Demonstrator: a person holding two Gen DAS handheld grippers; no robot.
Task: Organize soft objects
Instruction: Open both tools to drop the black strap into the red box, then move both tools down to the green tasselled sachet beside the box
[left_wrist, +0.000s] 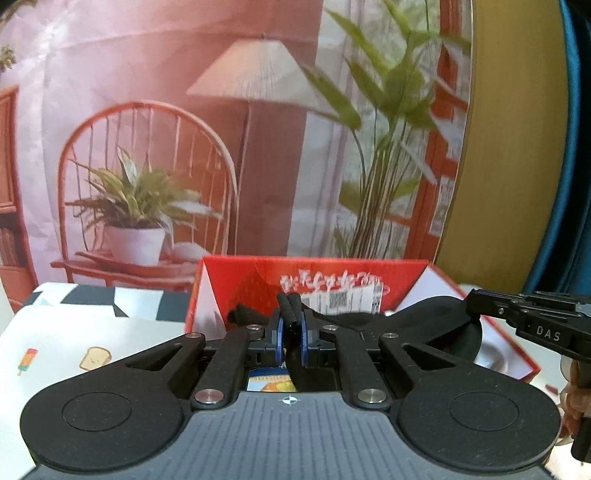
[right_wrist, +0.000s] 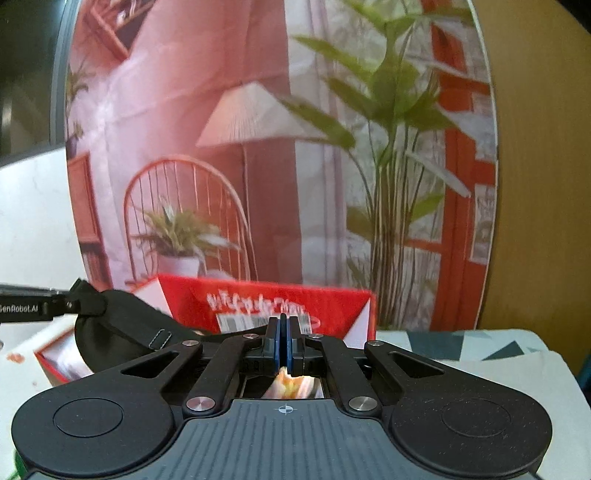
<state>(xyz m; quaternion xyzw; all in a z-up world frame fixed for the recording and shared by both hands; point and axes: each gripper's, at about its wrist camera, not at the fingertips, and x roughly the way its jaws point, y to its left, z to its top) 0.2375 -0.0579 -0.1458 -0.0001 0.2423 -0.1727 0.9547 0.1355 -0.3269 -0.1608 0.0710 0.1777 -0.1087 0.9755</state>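
Observation:
A black soft eye mask (right_wrist: 122, 325) hangs over an open red cardboard box (left_wrist: 255, 280). My left gripper (left_wrist: 291, 321) is shut on the mask's black strap (left_wrist: 288, 310), with the mask body (left_wrist: 436, 317) spreading to the right above the box. My right gripper (right_wrist: 283, 332) is shut on the mask's other edge, just in front of the box's red back wall (right_wrist: 332, 306). The right gripper shows at the right edge of the left wrist view (left_wrist: 532, 321), and the left gripper shows at the left edge of the right wrist view (right_wrist: 33, 301).
The box stands on a table with a white patterned cloth (left_wrist: 74, 350) and a teal-and-white geometric cloth (right_wrist: 461, 347). A printed backdrop of a chair, lamp and plants (left_wrist: 221, 147) hangs behind. A wooden panel (left_wrist: 509, 147) stands at the right.

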